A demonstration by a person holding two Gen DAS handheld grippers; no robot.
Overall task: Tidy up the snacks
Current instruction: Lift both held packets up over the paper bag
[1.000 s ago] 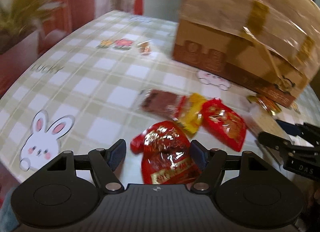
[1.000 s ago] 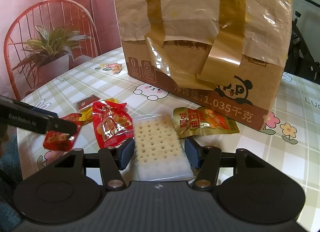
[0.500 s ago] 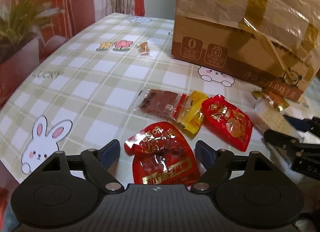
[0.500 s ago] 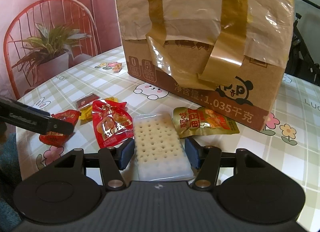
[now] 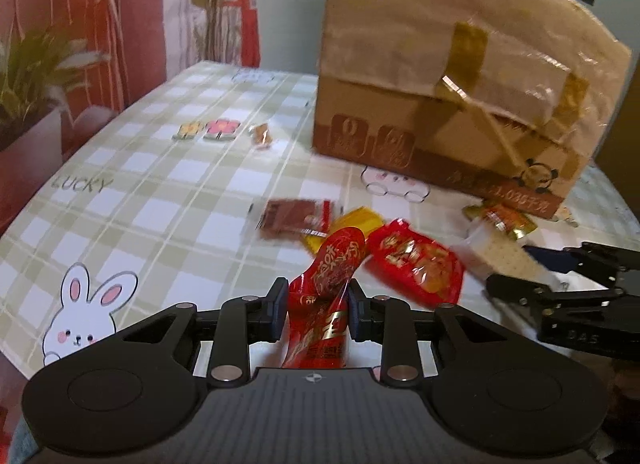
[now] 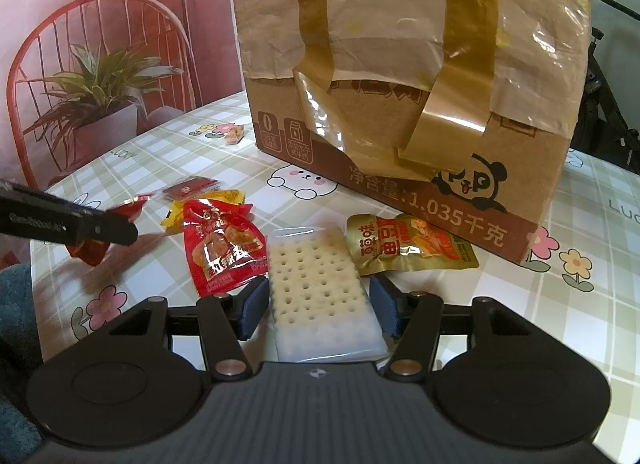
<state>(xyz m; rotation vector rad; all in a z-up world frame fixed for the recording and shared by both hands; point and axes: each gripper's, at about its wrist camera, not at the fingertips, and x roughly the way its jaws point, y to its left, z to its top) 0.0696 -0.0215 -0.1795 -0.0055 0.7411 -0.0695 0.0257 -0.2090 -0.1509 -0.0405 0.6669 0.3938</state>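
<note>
A glossy red snack packet (image 5: 334, 284) was pinched by the just-closed left gripper (image 5: 318, 314), its long axis tilted up and away over the checked table (image 5: 160, 208). The right gripper (image 6: 318, 306) was seen closed on a pale perforated wafer pack (image 6: 320, 296). A gold packet's (image 6: 412, 250) label was legible only in the right view, near the cardboard box (image 6: 400, 84).
</note>
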